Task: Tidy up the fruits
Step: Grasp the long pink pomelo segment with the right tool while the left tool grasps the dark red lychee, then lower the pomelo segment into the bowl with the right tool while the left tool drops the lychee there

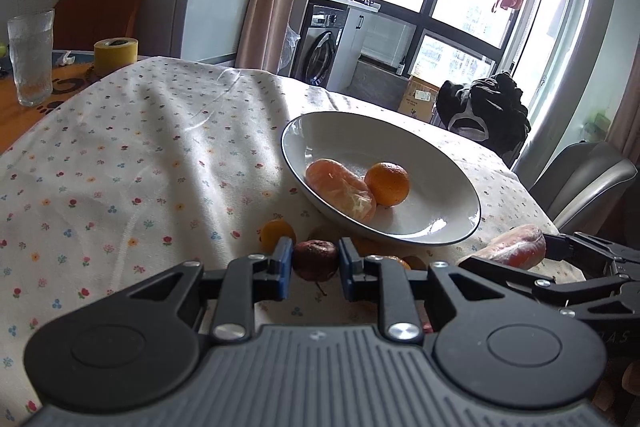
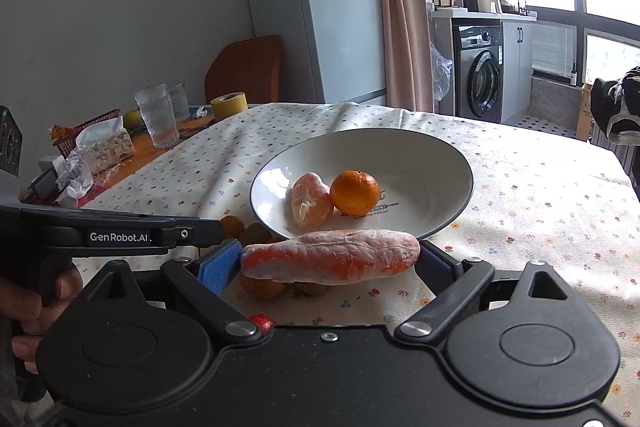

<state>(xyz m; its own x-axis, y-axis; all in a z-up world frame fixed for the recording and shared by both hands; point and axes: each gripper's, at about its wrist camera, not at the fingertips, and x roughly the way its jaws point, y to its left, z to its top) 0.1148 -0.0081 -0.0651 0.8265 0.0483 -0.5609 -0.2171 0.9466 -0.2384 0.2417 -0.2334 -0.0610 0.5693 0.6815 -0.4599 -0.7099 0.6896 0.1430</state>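
Observation:
A white plate [image 1: 289, 151] [image 2: 256, 203] on the flowered tablecloth holds a peeled tangerine [image 1: 340, 193] [image 2: 310, 201] and a whole tangerine [image 1: 387, 183] [image 2: 355, 192]. My left gripper [image 1: 315, 253] sits just in front of the plate, its blue pads pressed on both sides of a dark wrinkled fruit [image 1: 314, 261]. My right gripper [image 2: 328, 259] is shut on a long peeled tangerine piece [image 2: 330, 257] [image 1: 512, 247], held sideways just before the plate's near rim. Small orange fruits [image 1: 276, 233] [image 2: 262, 287] lie loose on the cloth near both grippers.
A drinking glass [image 1: 31, 57] [image 2: 157, 115] and a yellow tape roll [image 1: 116, 53] [image 2: 228, 105] stand at the far left, beside wrappers and a red basket [image 2: 90, 131]. A grey chair [image 1: 580, 183] is at the table's right edge. A hand [image 2: 36, 307] holds the left gripper's handle.

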